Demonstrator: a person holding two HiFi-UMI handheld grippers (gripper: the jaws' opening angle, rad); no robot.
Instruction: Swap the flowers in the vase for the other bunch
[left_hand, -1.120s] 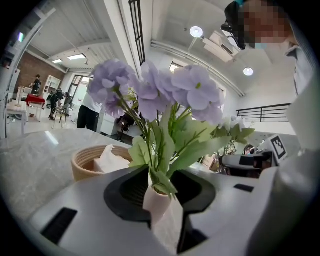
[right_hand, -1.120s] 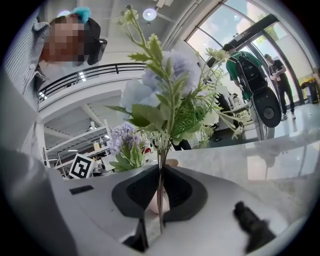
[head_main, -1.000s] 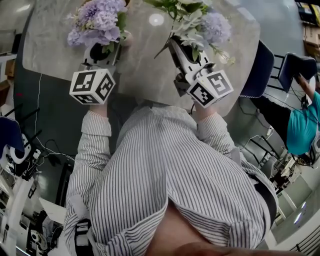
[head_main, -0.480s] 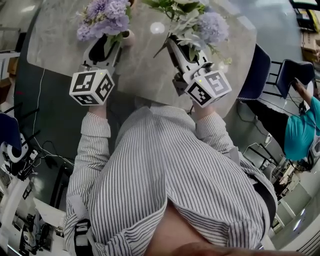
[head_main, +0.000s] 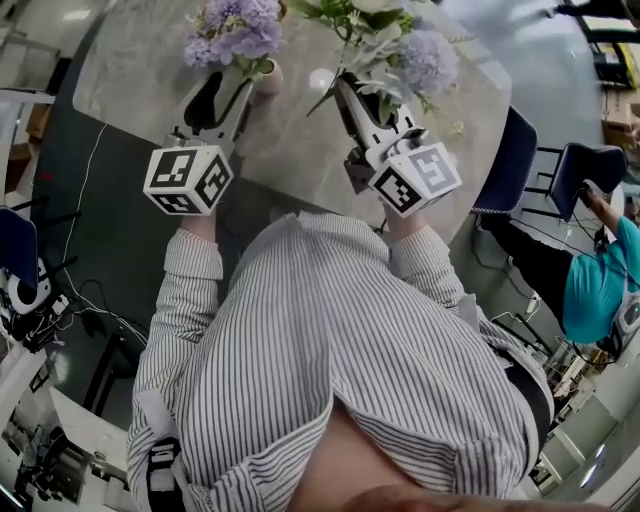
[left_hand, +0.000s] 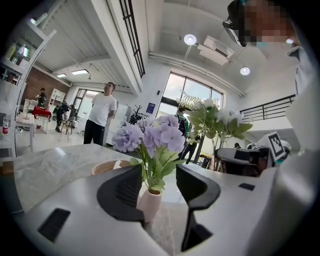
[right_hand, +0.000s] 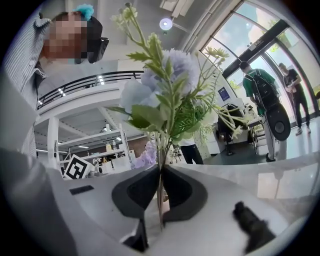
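"Two bunches: where are we?"

"Our left gripper (left_hand: 159, 172) has just been opening its jaws. They stand apart, gripping nothing, and the small pink ceramic vase (left_hand: 149, 204) of purple hydrangeas (left_hand: 150, 137) stands on the grey marble counter (left_hand: 55, 160) just ahead. Our right gripper (right_hand: 161, 172) is clenched on the thin stems (right_hand: 161, 155) of the pale blue-and-green bunch (right_hand: 165, 95)."

"Handling?"

"Both bunches look light and floppy to us. We'd pinch the stems low, since the vase tips easily."

shirt (head_main: 330, 340): white with thin dark stripes, long-sleeved
sleeves (head_main: 185, 270): same stripe, cuffs gathered at the wrists
left gripper (head_main: 232, 85): pale grey shell, black ribbed pads (left_hand: 122, 192)
right gripper (head_main: 347, 88): pale grey shell, black inner faces
marker cubes (head_main: 188, 180): white, black square codes, one per gripper
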